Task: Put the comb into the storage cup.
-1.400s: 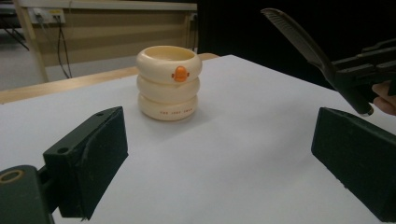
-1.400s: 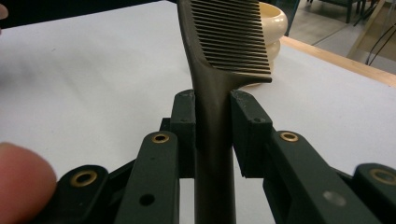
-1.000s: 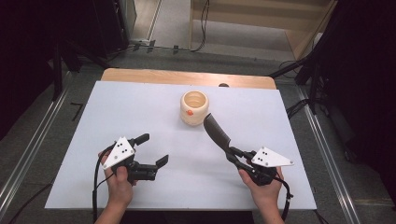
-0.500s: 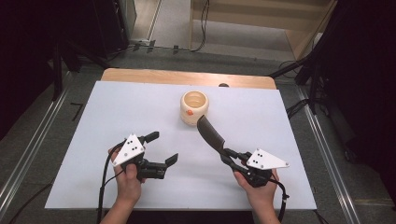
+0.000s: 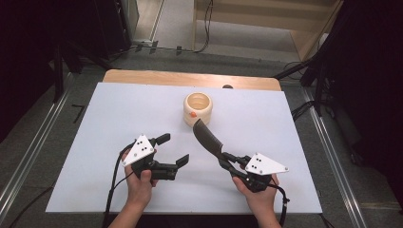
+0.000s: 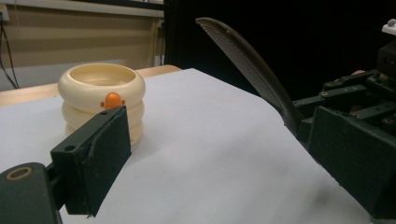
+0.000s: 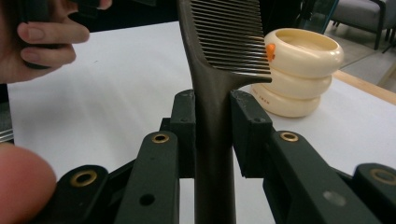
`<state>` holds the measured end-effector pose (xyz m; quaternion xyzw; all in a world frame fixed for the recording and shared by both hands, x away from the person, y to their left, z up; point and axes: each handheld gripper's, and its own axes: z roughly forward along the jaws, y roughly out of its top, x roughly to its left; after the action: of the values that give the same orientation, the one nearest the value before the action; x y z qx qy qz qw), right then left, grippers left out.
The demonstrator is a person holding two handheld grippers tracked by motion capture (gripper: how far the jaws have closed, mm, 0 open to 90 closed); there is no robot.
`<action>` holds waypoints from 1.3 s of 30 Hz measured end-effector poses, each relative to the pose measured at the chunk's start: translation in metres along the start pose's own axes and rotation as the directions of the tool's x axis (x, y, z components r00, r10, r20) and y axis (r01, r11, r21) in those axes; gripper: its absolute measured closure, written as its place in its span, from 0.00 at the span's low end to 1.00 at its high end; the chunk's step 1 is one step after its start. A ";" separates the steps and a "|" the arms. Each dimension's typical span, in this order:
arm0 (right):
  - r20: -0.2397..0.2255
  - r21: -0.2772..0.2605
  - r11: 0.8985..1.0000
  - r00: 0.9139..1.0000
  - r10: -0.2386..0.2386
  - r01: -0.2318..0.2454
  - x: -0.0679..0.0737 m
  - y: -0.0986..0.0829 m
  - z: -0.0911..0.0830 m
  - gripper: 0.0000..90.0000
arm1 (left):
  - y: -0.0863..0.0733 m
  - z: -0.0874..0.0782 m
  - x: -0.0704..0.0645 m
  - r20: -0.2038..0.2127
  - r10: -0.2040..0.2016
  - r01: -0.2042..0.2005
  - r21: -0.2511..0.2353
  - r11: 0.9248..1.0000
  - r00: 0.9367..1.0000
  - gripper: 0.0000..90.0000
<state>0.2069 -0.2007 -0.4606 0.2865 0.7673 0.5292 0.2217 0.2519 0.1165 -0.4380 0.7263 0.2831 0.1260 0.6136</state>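
The right gripper (image 5: 227,160) is clamping a dark comb (image 5: 206,137) near a cream ringed cup (image 5: 198,109), while the left gripper (image 5: 172,149) is gaping wide.

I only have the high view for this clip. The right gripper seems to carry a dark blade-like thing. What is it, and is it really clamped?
Observer: It is a dark comb. In the right gripper view its handle sits squeezed between the two pads of the right gripper, teeth pointing toward the cup.
Operator: The cup is just a cream ring to me. Any detail?
Observer: The cream cup looks like three stacked rings, with a small orange knob on the top ring.
Operator: And the left gripper?
Observer: The left gripper is open, with nothing between its jaws; the left gripper view looks between them at the cup and the comb.
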 end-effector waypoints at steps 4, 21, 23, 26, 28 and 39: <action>-0.010 -0.003 1.000 1.000 -0.010 0.010 0.003 0.001 0.002 0.78 | 0.000 0.004 -0.003 0.000 -0.003 0.003 0.003 1.000 1.000 0.07; -0.039 -0.007 1.000 0.999 -0.030 0.030 0.014 0.004 0.011 0.78 | -0.001 0.018 -0.013 0.045 -0.102 0.101 0.017 0.995 0.994 0.18; -0.040 -0.006 0.999 0.999 -0.033 0.033 0.015 0.005 0.012 0.78 | 0.000 0.020 -0.013 0.046 -0.121 0.120 0.015 0.993 0.992 0.21; -0.041 -0.006 0.999 0.998 -0.040 0.040 0.017 0.005 0.013 0.78 | 0.001 0.022 -0.016 0.045 -0.140 0.139 0.012 0.990 0.989 0.25; -0.041 -0.009 0.999 0.998 -0.043 0.042 0.018 0.005 0.014 0.78 | 0.002 0.023 -0.018 0.045 -0.144 0.143 0.011 0.990 0.989 0.27; -0.060 -0.009 0.998 0.996 -0.060 0.059 0.026 0.005 0.020 0.78 | 0.007 0.028 -0.023 0.036 -0.191 0.191 0.009 0.982 0.981 0.42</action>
<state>0.2018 -0.1680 -0.4633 0.2468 0.7798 0.5336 0.2153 0.2502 0.0796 -0.4334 0.6996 0.3407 0.0523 0.6259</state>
